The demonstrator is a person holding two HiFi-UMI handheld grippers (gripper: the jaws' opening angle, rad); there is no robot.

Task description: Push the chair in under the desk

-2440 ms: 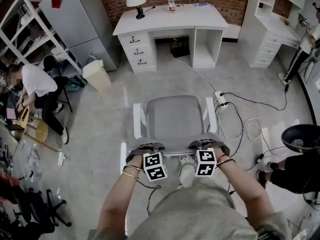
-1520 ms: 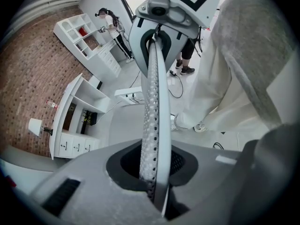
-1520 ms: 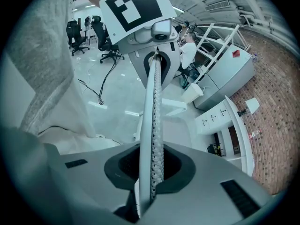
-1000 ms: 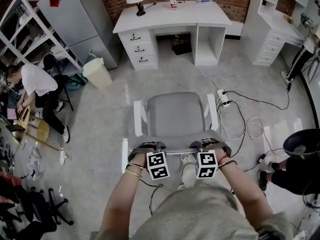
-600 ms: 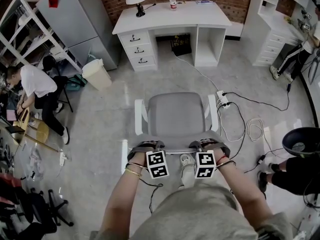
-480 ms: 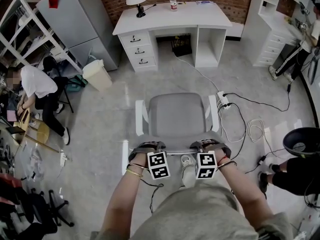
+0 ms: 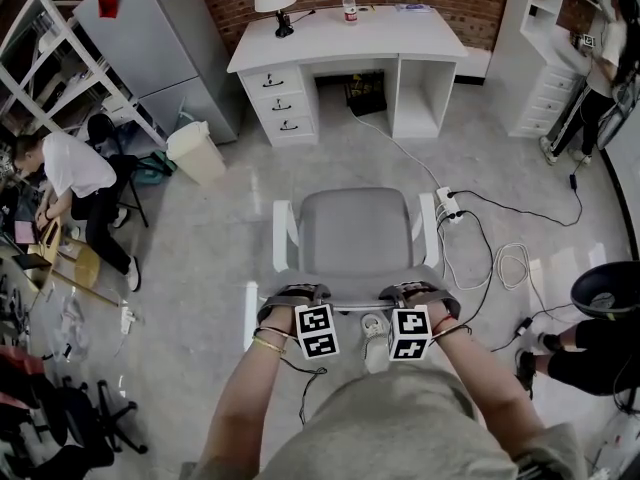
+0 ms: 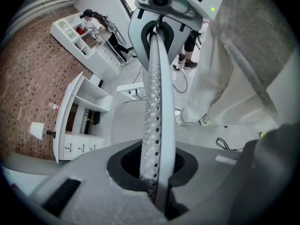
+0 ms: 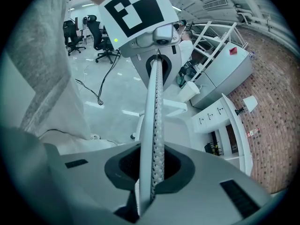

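Observation:
A chair with a grey seat [image 7: 350, 233] and white armrests stands on the floor, facing the white desk [image 7: 345, 38] at the far wall. Its kneehole lies straight ahead of the chair. My left gripper [image 7: 292, 298] is shut on the top edge of the chair's backrest, left of centre. My right gripper [image 7: 418, 295] is shut on the same edge, right of centre. In the left gripper view the thin perforated backrest edge [image 8: 157, 102] runs between the jaws of the left gripper [image 8: 157, 191]. The right gripper view shows the same backrest edge [image 9: 153, 125] clamped in the right gripper [image 9: 147, 191].
A power strip [image 7: 447, 205] and loose cables lie on the floor right of the chair. A black item [image 7: 365, 93] sits in the desk's kneehole. A bin [image 7: 195, 148], a grey cabinet [image 7: 150, 38] and a seated person [image 7: 75, 168] are at the left; a person [image 7: 605, 58] stands at the right shelves.
The chair and both grippers have crept slightly toward the desk, still clamped on the backrest. A person at the right has walked up to the shelves.

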